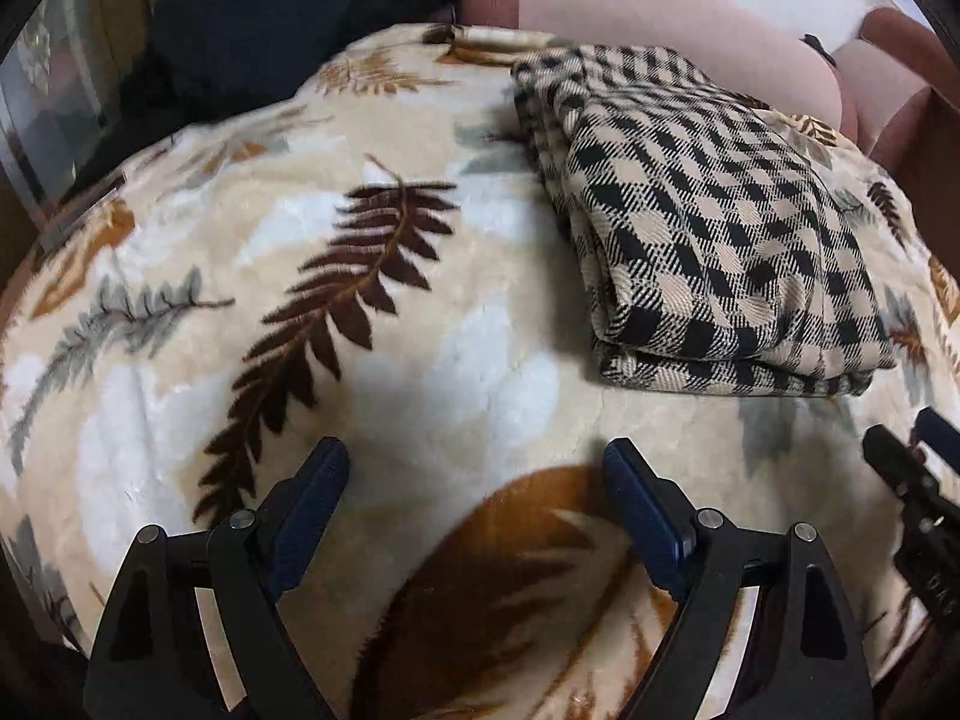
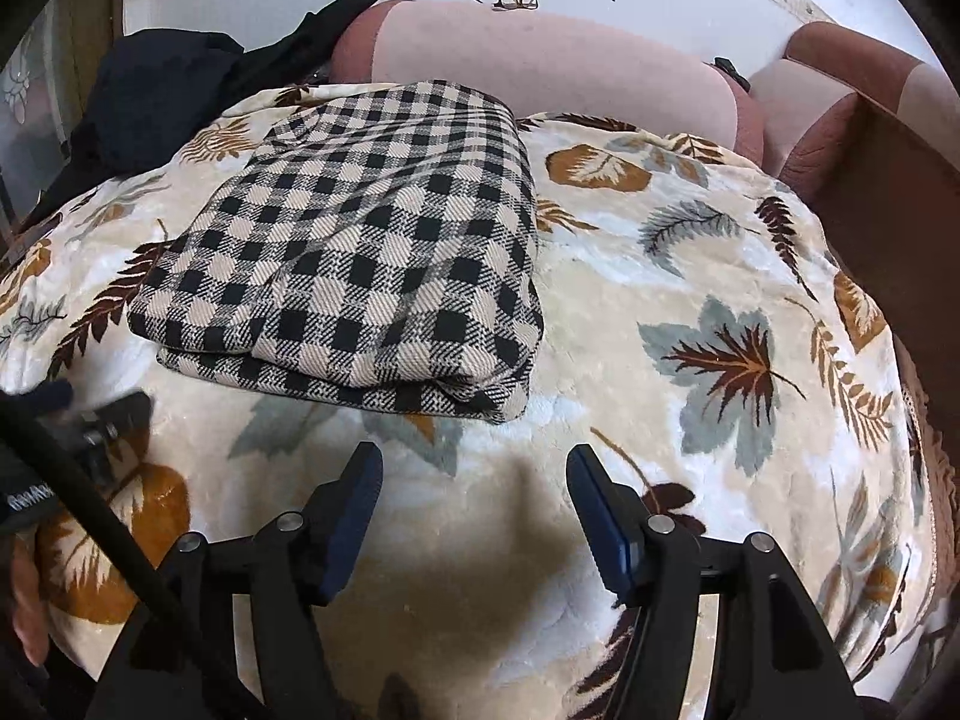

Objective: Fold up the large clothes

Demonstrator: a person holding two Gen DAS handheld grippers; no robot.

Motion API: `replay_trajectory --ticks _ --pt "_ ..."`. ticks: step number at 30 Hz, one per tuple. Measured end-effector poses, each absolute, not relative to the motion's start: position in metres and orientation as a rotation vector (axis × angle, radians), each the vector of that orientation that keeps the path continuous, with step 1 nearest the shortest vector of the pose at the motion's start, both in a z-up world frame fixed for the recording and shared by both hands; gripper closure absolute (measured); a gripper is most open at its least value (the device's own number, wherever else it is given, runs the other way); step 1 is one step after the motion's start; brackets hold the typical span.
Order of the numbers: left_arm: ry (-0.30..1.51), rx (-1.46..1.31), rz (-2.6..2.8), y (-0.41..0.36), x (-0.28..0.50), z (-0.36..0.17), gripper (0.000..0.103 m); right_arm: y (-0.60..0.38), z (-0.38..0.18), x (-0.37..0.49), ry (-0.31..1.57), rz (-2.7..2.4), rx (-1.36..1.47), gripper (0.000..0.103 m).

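Checked garment (image 2: 354, 264) folded on leaf-print blanket (image 2: 690, 276); no legible writing.

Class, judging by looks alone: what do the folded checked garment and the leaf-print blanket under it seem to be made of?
Folded checked garment: looks like a woven, wool-like or cotton twill with a matte finish; fine diagonal ribs show in the black and beige squares. Leaf-print blanket: probably plush synthetic fleece; its short pile looks fuzzy and gives a soft sheen on the pale areas. The fibre of neither can be confirmed.

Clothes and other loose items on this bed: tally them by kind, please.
Folded checked garment: 1
Unfolded black garment: 1
Pink pillows: 2
Eyeglasses: 1
Leaf-print blanket: 1
Total: 6
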State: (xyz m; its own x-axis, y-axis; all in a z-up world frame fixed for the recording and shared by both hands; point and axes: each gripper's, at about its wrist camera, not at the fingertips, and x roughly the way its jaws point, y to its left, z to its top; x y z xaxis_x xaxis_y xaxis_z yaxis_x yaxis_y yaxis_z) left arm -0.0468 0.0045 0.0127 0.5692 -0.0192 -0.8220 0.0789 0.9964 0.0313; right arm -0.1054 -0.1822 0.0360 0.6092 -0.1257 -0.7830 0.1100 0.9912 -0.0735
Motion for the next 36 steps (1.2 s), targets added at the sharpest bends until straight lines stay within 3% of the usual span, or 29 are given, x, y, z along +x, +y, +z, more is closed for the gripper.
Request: replay_trajectory --ticks 10,28,36 --pt "0.947 0.046 -0.047 0.003 -0.044 0.009 0.010 -0.185 0.031 -0.106 0.934 -0.147 0.006 0.034" --pt "0.891 0.003 -0.074 0.003 -0.086 0.060 0.010 -0.167 0.033 -0.112 0.957 -0.152 -0.029 0.031" --pt "0.920 0.008 -0.077 0.002 -0.111 0.055 0.010 -0.162 0.037 -0.121 0.944 -0.142 -0.036 0.030"
